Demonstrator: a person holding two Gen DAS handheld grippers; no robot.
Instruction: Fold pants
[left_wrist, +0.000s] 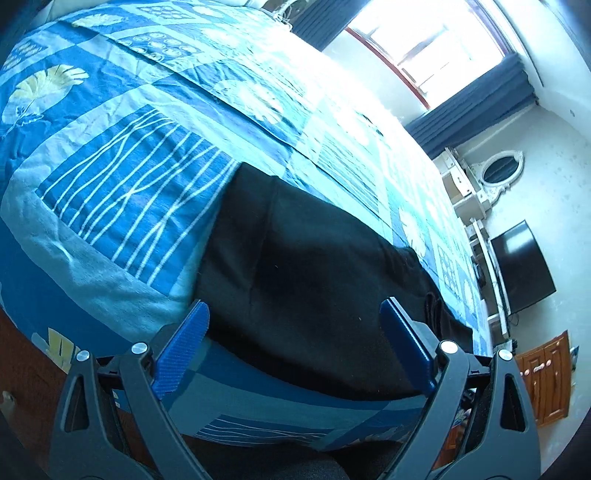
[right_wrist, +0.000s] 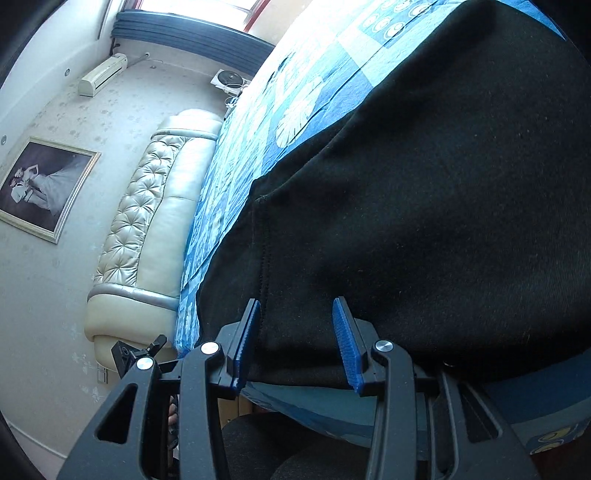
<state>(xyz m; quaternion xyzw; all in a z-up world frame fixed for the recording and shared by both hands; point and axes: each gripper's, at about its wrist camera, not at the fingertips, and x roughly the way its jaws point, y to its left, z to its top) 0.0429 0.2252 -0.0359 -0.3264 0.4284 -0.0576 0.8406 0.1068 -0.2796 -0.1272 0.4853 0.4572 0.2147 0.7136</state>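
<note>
Black pants (left_wrist: 314, 258) lie flat on a bed with a blue patterned cover (left_wrist: 122, 177). In the left wrist view my left gripper (left_wrist: 294, 303) stands wide open over the pants' near edge, its blue fingers (left_wrist: 184, 343) on either side of the cloth and nothing clamped. The right wrist view shows the pants (right_wrist: 443, 184) filling most of the frame, with a seam running toward the camera. My right gripper (right_wrist: 296, 304) is partly open. The pants' near edge lies between its blue pads (right_wrist: 347, 343), which do not press on it.
A padded cream headboard (right_wrist: 155, 221) stands at one end of the bed, below a framed picture (right_wrist: 40, 184) on the wall. A bright window (left_wrist: 436, 48) with dark curtains, a white mirror shelf (left_wrist: 498, 170), a black TV (left_wrist: 524, 269) and a wooden cabinet (left_wrist: 546, 376) line the other side.
</note>
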